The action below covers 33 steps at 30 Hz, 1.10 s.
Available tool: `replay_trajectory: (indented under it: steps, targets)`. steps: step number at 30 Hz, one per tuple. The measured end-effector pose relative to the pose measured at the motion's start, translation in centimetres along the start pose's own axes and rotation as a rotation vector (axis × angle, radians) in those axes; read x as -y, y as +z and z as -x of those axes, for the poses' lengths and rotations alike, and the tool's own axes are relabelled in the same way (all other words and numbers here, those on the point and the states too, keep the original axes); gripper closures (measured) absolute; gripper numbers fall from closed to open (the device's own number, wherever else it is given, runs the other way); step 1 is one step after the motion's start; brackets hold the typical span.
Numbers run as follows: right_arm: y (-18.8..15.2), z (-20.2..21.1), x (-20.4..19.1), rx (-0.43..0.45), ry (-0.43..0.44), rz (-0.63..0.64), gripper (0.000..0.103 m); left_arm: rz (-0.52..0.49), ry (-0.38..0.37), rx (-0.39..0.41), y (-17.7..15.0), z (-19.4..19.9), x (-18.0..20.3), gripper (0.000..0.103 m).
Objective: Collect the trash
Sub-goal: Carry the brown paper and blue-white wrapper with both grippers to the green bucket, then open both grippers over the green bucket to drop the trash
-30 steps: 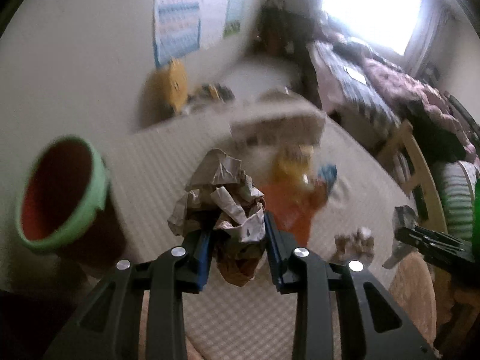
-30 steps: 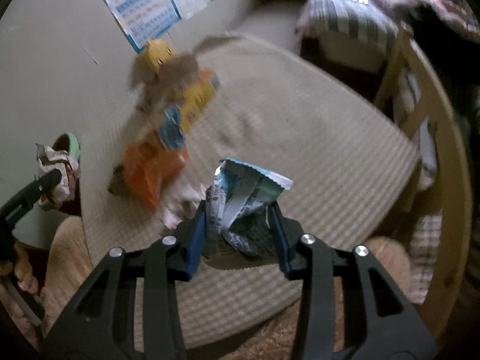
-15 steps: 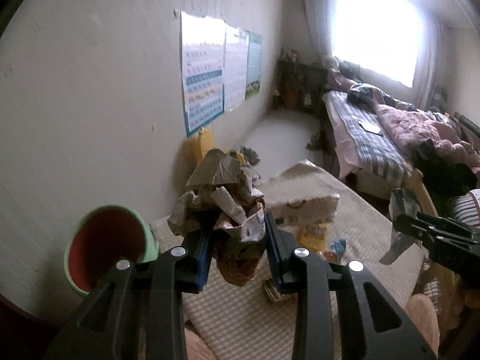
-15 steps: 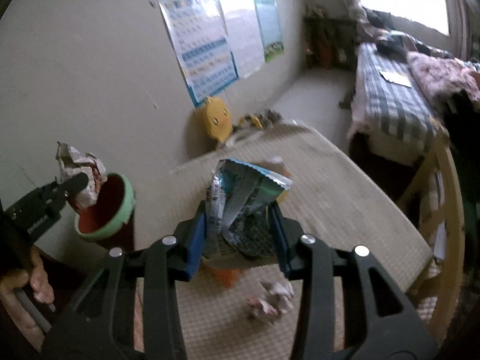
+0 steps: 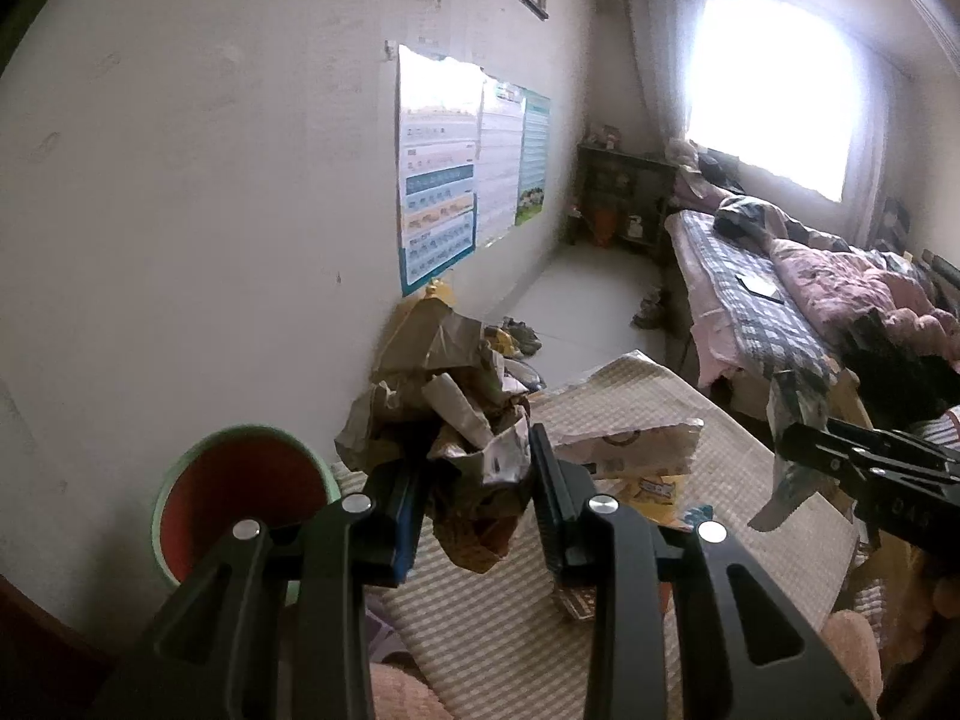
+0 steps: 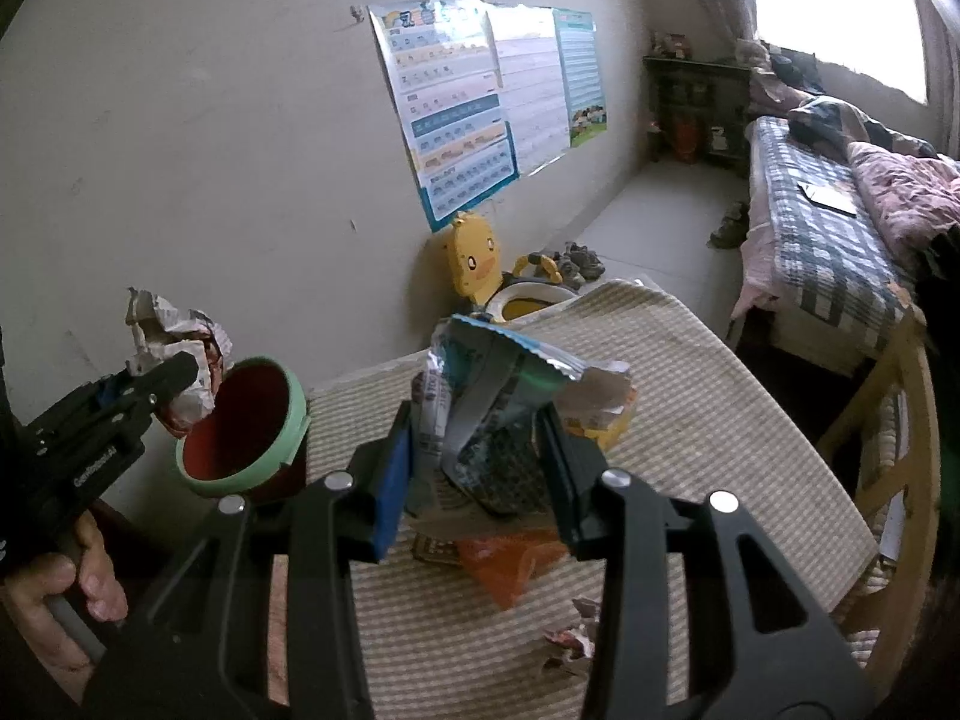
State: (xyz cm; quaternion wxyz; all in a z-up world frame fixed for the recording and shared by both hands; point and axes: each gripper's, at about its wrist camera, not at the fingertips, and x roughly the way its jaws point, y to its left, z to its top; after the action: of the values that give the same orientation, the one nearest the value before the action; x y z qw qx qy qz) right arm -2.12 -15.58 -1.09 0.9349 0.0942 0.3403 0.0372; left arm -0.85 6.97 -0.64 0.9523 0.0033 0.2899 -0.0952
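Left wrist view: the left gripper pinches a crumpled wad of brown and silver wrapper paper between its blue-lined fingers, the wad bulging above and hanging below the pads. Just left of it stands the green-rimmed bin with a red inside, its mouth tilted toward the camera and its far edge close to the bare white wall. Open air lies between the wad and the bin rim; nothing blocks that gap.

From the right wrist view, the right gripper is clamped on a torn blue and silver snack bag, which stands upright between the pads with its serrated top edge flared. The bin sits at the left corner of the beige striped mat-covered table, touching or just at the table's near-left edge; I cannot tell which. The left gripper hovers beside the bin's rim on its wall side, held by a hand at the lower left.

On the table lie an orange wrapper, a yellow packet and a small crumpled scrap near the front edge. The table's right half is bare. A wooden chair frame borders its right edge, and a bed with a checked cover stands beyond a strip of open floor.
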Motion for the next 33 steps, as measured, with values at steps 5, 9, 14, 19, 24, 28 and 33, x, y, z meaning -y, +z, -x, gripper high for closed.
replay_trajectory:
  steps: [5, 9, 14, 19, 24, 28, 33]
  targets:
    - [1.0, -0.9, -2.1, -0.002, 0.028, 0.04, 0.064, 0.026, 0.017, 0.006, 0.0, 0.2, -1.8, 0.074]
    - [1.7, -1.8, -4.1, 0.0, 0.053, 0.075, 0.064, 0.055, 0.041, 0.004, -0.1, 0.1, -3.7, 0.074]
    - [2.1, -3.5, -7.1, -0.021, 0.092, 0.113, 0.064, 0.083, 0.07, 0.002, -0.3, 0.2, -6.0, 0.074]
    - [2.4, -5.7, -10.0, -0.058, 0.145, 0.115, 0.064, 0.12, 0.107, -0.005, -0.6, 0.0, -8.6, 0.074]
    - [2.6, -8.4, -13.5, -0.094, 0.185, 0.147, 0.064, 0.164, 0.143, -0.028, -1.1, -1.0, -11.7, 0.074]
    - [3.0, -11.0, -16.3, -0.127, 0.223, 0.176, 0.064, 0.21, 0.175, -0.057, -1.9, -2.1, -14.8, 0.074]
    - [3.4, -14.3, -19.1, -0.162, 0.266, 0.177, 0.064, 0.25, 0.227, -0.092, -2.7, -3.8, -18.6, 0.074]
